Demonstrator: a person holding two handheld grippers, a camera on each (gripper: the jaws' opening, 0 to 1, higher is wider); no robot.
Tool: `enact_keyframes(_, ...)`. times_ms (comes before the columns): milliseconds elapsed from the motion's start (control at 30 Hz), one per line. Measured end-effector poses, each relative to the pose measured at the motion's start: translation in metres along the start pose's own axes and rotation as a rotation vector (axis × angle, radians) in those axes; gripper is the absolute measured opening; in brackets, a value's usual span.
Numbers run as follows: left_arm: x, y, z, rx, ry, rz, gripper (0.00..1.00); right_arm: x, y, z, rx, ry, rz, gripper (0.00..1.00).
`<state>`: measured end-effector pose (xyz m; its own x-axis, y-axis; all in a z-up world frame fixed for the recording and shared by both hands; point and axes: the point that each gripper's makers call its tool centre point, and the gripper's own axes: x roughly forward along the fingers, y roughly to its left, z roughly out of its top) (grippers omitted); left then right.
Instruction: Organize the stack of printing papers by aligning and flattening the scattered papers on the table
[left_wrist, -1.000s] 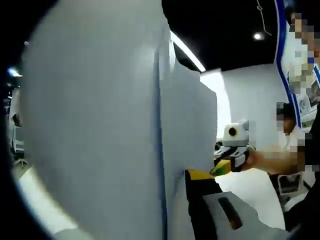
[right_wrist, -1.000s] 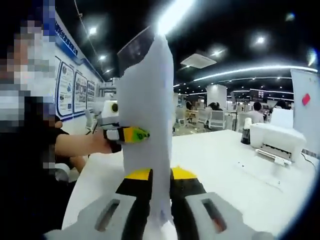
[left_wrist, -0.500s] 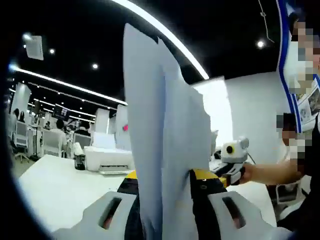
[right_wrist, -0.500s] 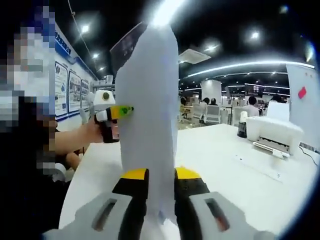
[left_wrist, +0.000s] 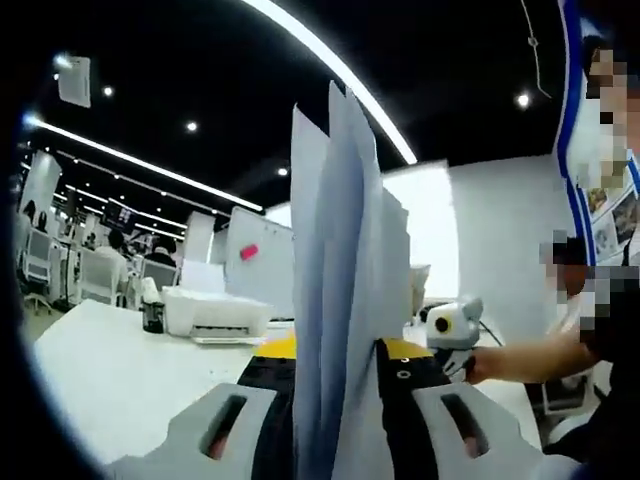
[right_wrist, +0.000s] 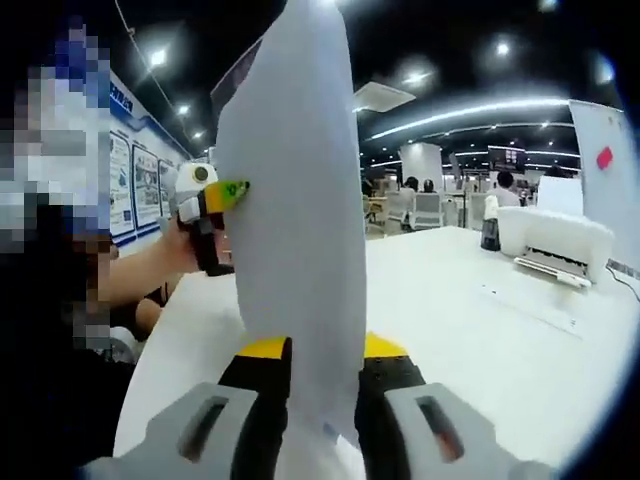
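Both the left gripper (left_wrist: 335, 372) and right gripper (right_wrist: 312, 362) clamp their fingers on the upright stack of papers (left_wrist: 340, 290) above the white desk (right_wrist: 470, 330), hiding the middle background, a printer (right_wrist: 555, 245) beyond.

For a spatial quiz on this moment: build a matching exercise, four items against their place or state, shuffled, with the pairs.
Items:
1. paper stack
2. printer
3. left gripper
4. pink tag

States:
A. on a white board in the background
B. standing on the white table
C. shut on the sheets
D. held upright between both grippers

Pairs: 1-D, 2-B, 3-C, 4-A
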<state>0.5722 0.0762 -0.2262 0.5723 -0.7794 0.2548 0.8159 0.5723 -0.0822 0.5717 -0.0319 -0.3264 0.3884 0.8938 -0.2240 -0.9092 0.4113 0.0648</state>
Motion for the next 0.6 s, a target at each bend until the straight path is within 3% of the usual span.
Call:
enact_keyframes(33, 0.001, 0.000, 0.003, -0.006, -0.008, -0.002, 0.29, -0.001, 0.000, 0.008, -0.016, -0.025, -0.003, 0.19)
enact_keyframes(100, 0.001, 0.001, 0.006, -0.002, -0.015, 0.002, 0.26, -0.003, 0.004, 0.015, -0.031, -0.044, -0.002, 0.07)
enact_keyframes(200, 0.003, 0.004, 0.009, 0.019, -0.020, 0.012, 0.07, -0.005, 0.010, 0.024, -0.060, -0.068, 0.001, 0.00)
enact_keyframes(467, 0.013, -0.006, 0.038, 0.080, -0.077, -0.005, 0.06, -0.012, 0.006, 0.052, -0.134, -0.162, -0.051, 0.00)
enact_keyframes(600, 0.015, -0.009, 0.040, 0.103, -0.080, -0.020, 0.10, -0.015, 0.013, 0.049, -0.165, -0.159, -0.033, 0.00)
